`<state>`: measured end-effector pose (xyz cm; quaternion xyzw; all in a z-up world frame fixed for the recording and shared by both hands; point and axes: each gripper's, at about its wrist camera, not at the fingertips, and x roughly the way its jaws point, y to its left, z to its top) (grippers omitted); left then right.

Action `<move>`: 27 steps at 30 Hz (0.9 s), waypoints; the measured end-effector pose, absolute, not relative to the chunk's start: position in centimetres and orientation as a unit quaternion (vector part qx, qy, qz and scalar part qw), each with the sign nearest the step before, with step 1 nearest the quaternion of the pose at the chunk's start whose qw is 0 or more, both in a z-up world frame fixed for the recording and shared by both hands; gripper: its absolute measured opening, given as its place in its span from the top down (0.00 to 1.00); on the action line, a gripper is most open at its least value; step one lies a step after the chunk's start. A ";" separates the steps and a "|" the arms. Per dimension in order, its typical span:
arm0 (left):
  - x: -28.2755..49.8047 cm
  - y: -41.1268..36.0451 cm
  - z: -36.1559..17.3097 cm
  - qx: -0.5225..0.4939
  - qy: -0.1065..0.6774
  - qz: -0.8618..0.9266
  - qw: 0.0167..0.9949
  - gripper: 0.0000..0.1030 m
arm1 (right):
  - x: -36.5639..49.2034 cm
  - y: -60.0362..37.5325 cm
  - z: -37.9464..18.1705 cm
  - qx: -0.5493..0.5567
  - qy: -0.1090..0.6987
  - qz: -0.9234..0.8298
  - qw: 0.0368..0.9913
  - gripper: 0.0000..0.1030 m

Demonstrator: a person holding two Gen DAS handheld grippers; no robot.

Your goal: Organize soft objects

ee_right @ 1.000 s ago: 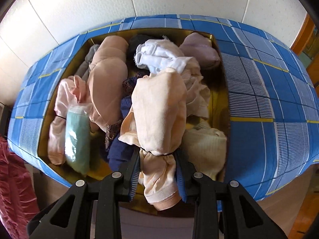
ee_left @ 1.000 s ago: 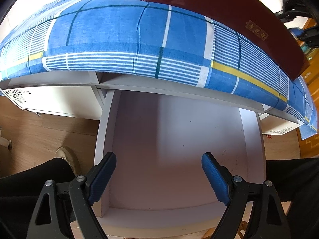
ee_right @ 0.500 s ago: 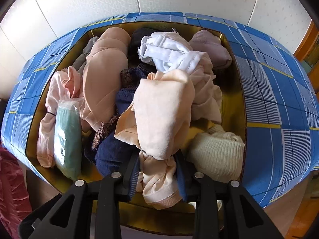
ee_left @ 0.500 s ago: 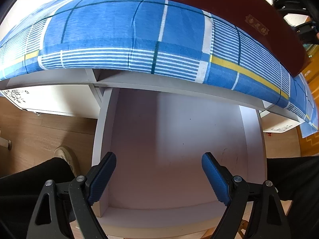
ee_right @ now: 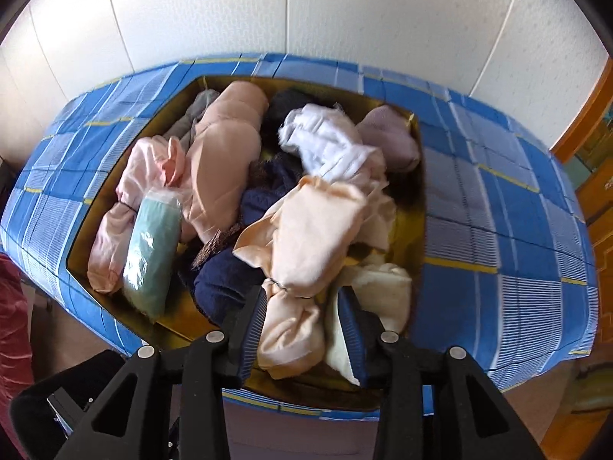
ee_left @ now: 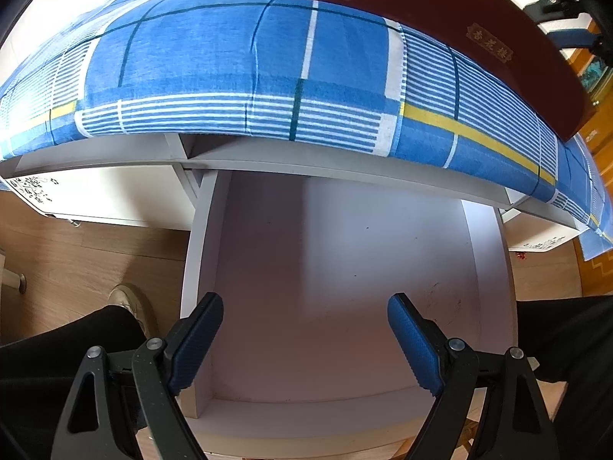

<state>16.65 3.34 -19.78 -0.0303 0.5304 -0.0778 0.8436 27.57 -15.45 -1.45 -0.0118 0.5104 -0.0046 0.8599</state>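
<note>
Right gripper (ee_right: 302, 320) clamped on peach cloth bundle (ee_right: 302, 245) at near edge of gold box (ee_right: 419, 207) | left gripper (ee_left: 302, 341) wide apart, holding nothing, above white drawer (ee_left: 345, 253)

Blue plaid tabletop (ee_right: 498, 207) carries clothes-filled tray (ee_right: 420, 207).

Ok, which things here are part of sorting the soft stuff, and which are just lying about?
In the job:
right gripper, shut on the peach bundle
box of soft items
open drawer
left gripper, open over the drawer

Lying about:
blue checked cloth
shoe
wood floor
</note>
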 end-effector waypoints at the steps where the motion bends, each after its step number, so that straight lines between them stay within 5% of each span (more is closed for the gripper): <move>1: 16.6 3.4 -19.8 -0.030 0.530 -0.078 0.844 0.14 | 27.4 -15.8 -1.1 -0.007 0.504 -0.002 0.864 0.63; 10: 16.5 3.4 -19.7 -0.033 0.529 -0.081 0.844 0.14 | 29.4 -17.7 -2.1 -0.003 0.508 -0.011 0.861 0.89; 22: 16.1 2.7 -18.6 -0.043 0.507 -0.106 0.854 0.14 | 30.7 -17.3 -3.7 -0.019 0.500 -0.024 0.865 0.86; 27: 15.5 2.2 -16.5 -0.032 0.466 -0.106 0.878 0.11 | 26.4 -18.2 -1.5 0.026 0.449 0.001 0.893 0.66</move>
